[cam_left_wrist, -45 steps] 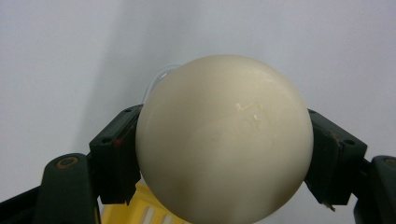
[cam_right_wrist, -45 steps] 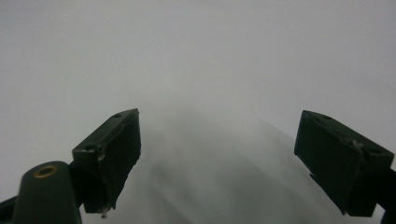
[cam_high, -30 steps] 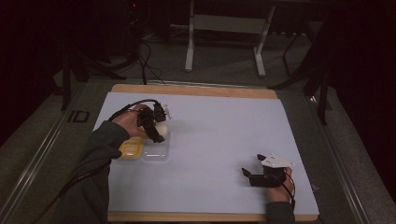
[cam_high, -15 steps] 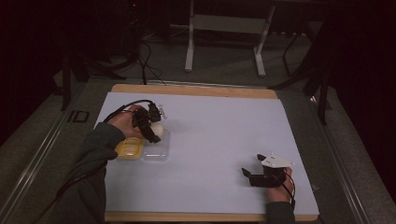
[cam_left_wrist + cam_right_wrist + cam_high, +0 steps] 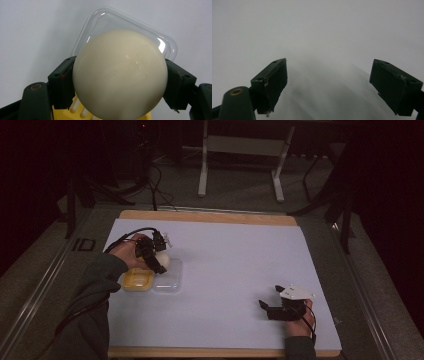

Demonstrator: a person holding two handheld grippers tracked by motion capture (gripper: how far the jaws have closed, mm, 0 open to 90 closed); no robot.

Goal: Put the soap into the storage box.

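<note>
Currently, near right: right gripper (image 5: 264, 308) is rested on the white table (image 5: 235, 265), jaws spread wide, nothing between them. Left, farther: a smooth, glossy cream ball (image 5: 120, 75) is clamped between the left gripper (image 5: 161, 265) pads, above a clear lid (image 5: 167, 282) beside the yellow tray (image 5: 136, 281).

A wooden-edged table (image 5: 210, 215) under a pale sheet (image 5: 235, 265) bears a yellow tray (image 5: 136, 281) touching a clear lid (image 5: 170, 281).
</note>
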